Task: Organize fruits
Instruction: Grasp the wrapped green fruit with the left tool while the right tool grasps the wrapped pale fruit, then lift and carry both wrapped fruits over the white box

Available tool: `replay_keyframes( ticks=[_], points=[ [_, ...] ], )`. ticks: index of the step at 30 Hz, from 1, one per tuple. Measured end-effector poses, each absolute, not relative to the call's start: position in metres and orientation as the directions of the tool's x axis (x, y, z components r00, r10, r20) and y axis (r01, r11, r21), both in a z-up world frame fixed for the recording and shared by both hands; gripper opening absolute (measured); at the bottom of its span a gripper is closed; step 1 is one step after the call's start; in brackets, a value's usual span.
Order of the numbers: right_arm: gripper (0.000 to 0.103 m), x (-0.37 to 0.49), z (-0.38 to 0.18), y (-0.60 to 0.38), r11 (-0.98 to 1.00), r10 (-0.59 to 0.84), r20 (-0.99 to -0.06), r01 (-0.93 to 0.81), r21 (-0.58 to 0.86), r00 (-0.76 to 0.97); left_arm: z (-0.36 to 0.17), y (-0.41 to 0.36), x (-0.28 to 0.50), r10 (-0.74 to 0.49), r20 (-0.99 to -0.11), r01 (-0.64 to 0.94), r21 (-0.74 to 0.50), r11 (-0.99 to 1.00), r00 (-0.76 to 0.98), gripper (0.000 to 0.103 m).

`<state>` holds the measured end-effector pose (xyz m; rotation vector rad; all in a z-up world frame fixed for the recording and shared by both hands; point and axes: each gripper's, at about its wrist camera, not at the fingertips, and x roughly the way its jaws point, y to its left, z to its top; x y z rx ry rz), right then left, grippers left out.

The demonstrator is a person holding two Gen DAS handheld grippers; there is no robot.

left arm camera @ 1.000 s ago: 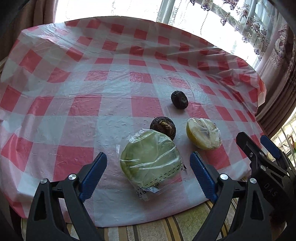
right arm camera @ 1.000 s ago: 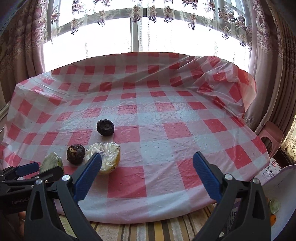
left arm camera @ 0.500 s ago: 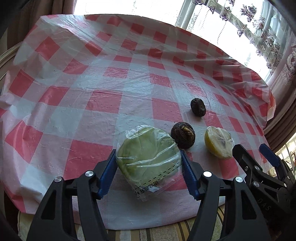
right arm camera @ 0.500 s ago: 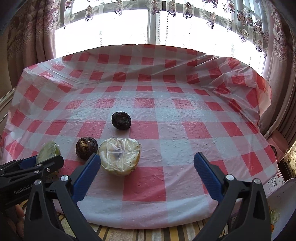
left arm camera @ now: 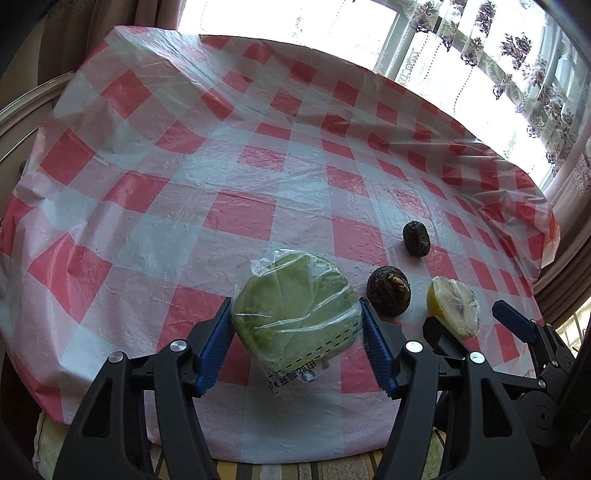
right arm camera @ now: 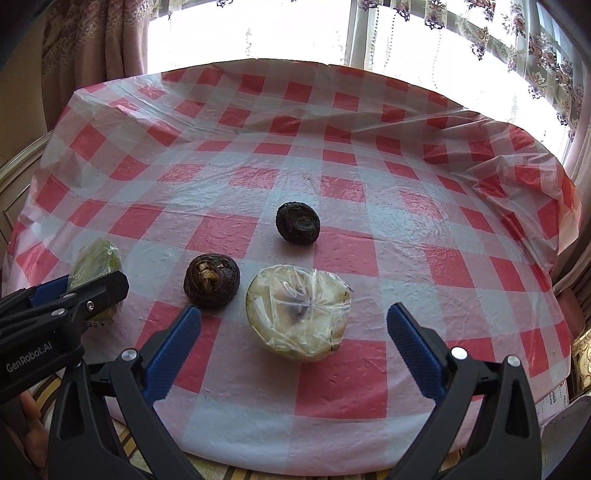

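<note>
My left gripper [left arm camera: 297,336] is shut on a green fruit wrapped in clear plastic [left arm camera: 295,314], its blue pads pressing both sides near the table's front edge. The same green fruit [right arm camera: 96,264] shows at the left in the right wrist view, behind the left gripper. My right gripper [right arm camera: 293,345] is open, its fingers on either side of a pale yellow wrapped fruit half [right arm camera: 299,315] without touching it. That yellow fruit [left arm camera: 453,306] lies right of the green one. Two dark brown round fruits lie on the table, one near [right arm camera: 211,280] and one farther back [right arm camera: 298,222].
The round table carries a red and white checked plastic cloth [right arm camera: 332,155]. Curtains and a bright window [right arm camera: 280,29] stand behind it. A white box or paper [right arm camera: 557,398] shows at the lower right, beside the table.
My left gripper closed onto the green wrapped fruit. My right gripper moved forward and left, so the yellow wrapped fruit now sits between its open fingers.
</note>
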<state>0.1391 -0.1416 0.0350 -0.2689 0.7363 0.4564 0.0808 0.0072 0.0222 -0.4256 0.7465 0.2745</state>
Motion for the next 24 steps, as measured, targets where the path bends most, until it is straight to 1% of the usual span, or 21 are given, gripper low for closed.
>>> replay_keyframes(
  ticks=[6, 8, 10, 12, 13, 14, 15, 24],
  points=[
    [0.101, 0.145, 0.030, -0.135, 0.862, 0.312, -0.717, -0.503, -0.062, 0.623, 0.023, 0.007, 0.080, 0.093, -0.701, -0.389, -0.275, 0.879, 0.707, 0.064],
    [0.096, 0.148, 0.029, -0.134, 0.861, 0.316, -0.724, -0.507, -0.053, 0.613, 0.023, 0.006, 0.080, 0.094, -0.701, -0.389, -0.275, 0.879, 0.707, 0.064],
    [0.084, 0.151, 0.027, -0.132, 0.858, 0.318, -0.733, -0.511, -0.047, 0.601, 0.023, 0.005, 0.081, 0.094, -0.701, -0.388, -0.273, 0.881, 0.707, 0.064],
    [0.079, 0.153, 0.025, -0.132, 0.861, 0.315, -0.738, -0.507, -0.043, 0.596, 0.023, 0.005, 0.081, 0.095, -0.700, -0.387, -0.272, 0.881, 0.708, 0.064],
    [0.070, 0.154, 0.025, -0.133, 0.861, 0.318, -0.738, -0.507, -0.037, 0.595, 0.023, 0.005, 0.081, 0.094, -0.700, -0.385, -0.271, 0.882, 0.708, 0.064],
    [0.065, 0.155, 0.025, -0.134, 0.862, 0.320, -0.739, -0.506, -0.032, 0.593, 0.022, 0.005, 0.081, 0.094, -0.700, -0.384, -0.270, 0.883, 0.708, 0.064],
    [0.062, 0.155, 0.024, -0.134, 0.859, 0.330, -0.741, -0.511, -0.021, 0.585, 0.023, 0.005, 0.081, 0.095, -0.699, -0.384, -0.269, 0.883, 0.709, 0.064],
    [0.061, 0.149, 0.025, -0.147, 0.861, 0.367, -0.723, -0.509, 0.024, 0.586, 0.024, -0.001, 0.079, 0.101, -0.688, -0.367, -0.252, 0.895, 0.718, 0.063]
  ],
)
